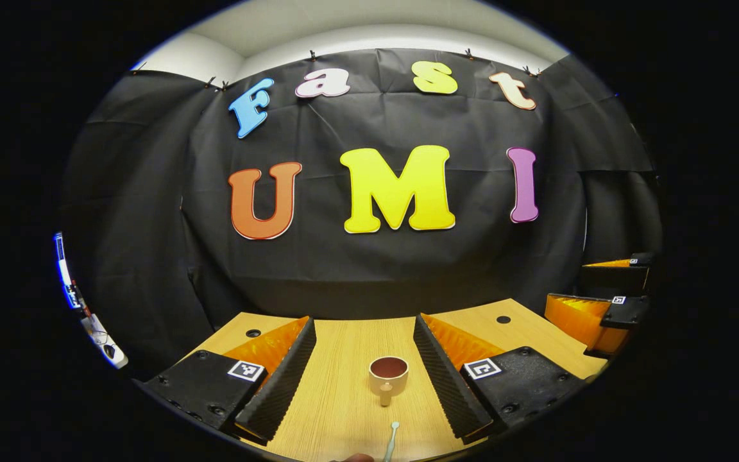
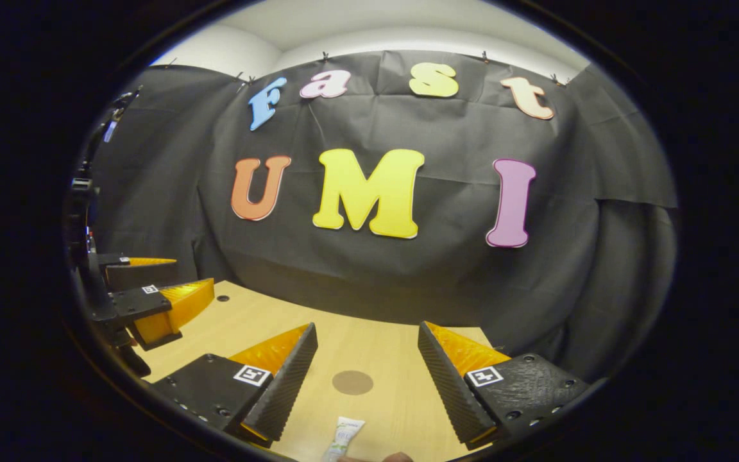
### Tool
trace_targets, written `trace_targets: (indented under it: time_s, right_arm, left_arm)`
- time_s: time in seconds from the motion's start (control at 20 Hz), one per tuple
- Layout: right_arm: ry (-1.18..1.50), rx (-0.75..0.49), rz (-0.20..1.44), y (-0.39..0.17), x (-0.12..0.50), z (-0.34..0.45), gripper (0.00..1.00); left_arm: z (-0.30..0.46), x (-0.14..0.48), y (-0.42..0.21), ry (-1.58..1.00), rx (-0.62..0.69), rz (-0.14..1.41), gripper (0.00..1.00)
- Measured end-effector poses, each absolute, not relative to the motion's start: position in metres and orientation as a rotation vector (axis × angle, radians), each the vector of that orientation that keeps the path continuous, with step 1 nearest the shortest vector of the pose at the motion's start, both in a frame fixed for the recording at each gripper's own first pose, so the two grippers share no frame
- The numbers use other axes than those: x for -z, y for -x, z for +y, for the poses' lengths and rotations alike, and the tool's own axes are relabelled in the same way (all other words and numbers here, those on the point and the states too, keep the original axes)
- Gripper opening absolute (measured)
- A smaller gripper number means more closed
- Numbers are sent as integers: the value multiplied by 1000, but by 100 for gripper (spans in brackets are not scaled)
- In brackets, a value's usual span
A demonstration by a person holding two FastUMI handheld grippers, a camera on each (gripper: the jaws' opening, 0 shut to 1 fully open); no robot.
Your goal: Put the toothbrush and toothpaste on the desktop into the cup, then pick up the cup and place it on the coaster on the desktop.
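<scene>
Even overhead light, sharp centre, strong fisheye bending at the dim edges, no glare.

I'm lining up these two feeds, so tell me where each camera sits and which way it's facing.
Left gripper view: rides on the left tongs, open, facing the cup and toothbrush on the desktop; the right tongs show at the right edge.
Right gripper view: rides on the right tongs, open, facing the coaster and toothpaste; the left tongs show at the left.
Shared: the desktop, the booth wall and each other's tongs.
</scene>
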State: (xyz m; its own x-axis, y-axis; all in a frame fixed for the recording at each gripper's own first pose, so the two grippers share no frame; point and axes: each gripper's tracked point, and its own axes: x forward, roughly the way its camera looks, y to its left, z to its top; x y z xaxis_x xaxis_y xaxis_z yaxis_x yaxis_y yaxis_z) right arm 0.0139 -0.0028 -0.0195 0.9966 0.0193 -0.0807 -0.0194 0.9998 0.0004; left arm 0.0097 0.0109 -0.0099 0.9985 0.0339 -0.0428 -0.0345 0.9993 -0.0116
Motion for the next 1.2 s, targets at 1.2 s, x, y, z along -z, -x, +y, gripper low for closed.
trace_targets:
  time_s: [1.2]
  right_arm:
    - [-66, -42, 543, -39, 148, 1, 95]
  left_arm:
    - [-11, 107, -19, 121, 49, 412, 98]
